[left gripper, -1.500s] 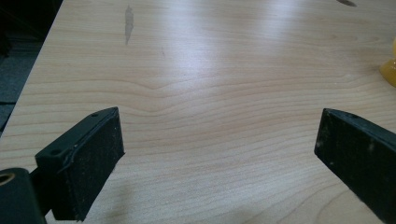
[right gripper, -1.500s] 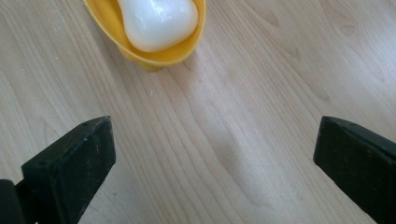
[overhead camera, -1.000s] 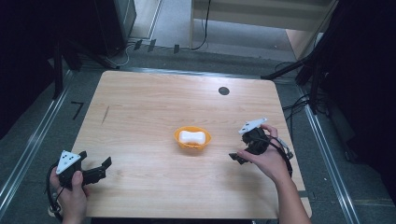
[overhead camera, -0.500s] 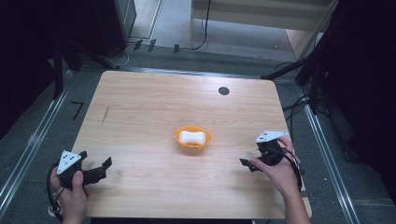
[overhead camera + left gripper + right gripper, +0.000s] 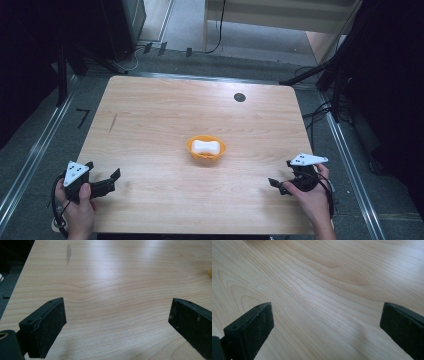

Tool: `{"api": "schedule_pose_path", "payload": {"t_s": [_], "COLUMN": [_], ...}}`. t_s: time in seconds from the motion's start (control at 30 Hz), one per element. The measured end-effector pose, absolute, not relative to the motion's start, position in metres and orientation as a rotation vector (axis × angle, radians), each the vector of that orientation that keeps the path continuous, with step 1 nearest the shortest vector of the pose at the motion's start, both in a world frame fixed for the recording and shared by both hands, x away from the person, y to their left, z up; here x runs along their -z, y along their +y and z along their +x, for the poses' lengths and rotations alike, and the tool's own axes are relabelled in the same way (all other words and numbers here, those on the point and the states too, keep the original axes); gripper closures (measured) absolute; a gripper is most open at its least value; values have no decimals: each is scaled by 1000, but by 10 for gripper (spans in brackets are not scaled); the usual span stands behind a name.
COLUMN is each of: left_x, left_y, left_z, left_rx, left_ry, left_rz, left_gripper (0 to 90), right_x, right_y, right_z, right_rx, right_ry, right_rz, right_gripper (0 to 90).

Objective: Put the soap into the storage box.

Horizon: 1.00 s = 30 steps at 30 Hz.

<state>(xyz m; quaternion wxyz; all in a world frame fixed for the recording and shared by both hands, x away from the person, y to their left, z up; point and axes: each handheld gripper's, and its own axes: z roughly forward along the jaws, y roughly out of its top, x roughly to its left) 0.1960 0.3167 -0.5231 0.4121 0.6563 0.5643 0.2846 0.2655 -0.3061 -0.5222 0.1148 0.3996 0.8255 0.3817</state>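
An orange bowl (image 5: 218, 153) sits at the middle of the wooden table (image 5: 165, 115) with a white bone-shaped block (image 5: 205, 147) lying in it. My left gripper (image 5: 105, 176) rests near the front left corner, held by a hand, jaws wide apart over bare wood. My right gripper (image 5: 281, 176) is near the front right edge, also held by a hand, its jaws spread wide with nothing between them. In the left gripper view the gripper (image 5: 117, 325) frames bare wood, and a sliver of the orange bowl (image 5: 210, 273) shows at the right edge. The right gripper (image 5: 327, 327) likewise frames bare wood.
A small black round hole (image 5: 239, 97) is set in the table near its far right. A dark streak (image 5: 113, 122) marks the wood at the left. Cables and dark stands lie on the floor around the table.
My right gripper has drawn back from beside the bowl toward the front right edge of the table. The left gripper has stayed where it was.
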Motion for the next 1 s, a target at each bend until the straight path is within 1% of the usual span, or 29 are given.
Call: {"api": "schedule_pose_path", "payload": {"t_s": [0.2, 0.37, 0.73, 1.0], "left_x": [523, 523, 523, 523], "left_y": [315, 314, 313, 309], "left_z": [193, 191, 185, 182], "left_rx": [-755, -792, -840, -875], "left_ry": [1402, 1404, 1370, 1354], "left_rz": [1644, 1627, 1621, 1643], "left_gripper": [16, 16, 16, 16], "right_x": [529, 532, 541, 549], "right_y": [-325, -332, -341, -356], "right_z": [250, 238, 230, 218], "right_rx": [-1173, -1196, -1285, -1373], "right_ry": [2359, 2322, 2239, 2147], "right_rz": [1204, 1210, 1284, 1299], "right_gripper": [0, 0, 0, 0]}}
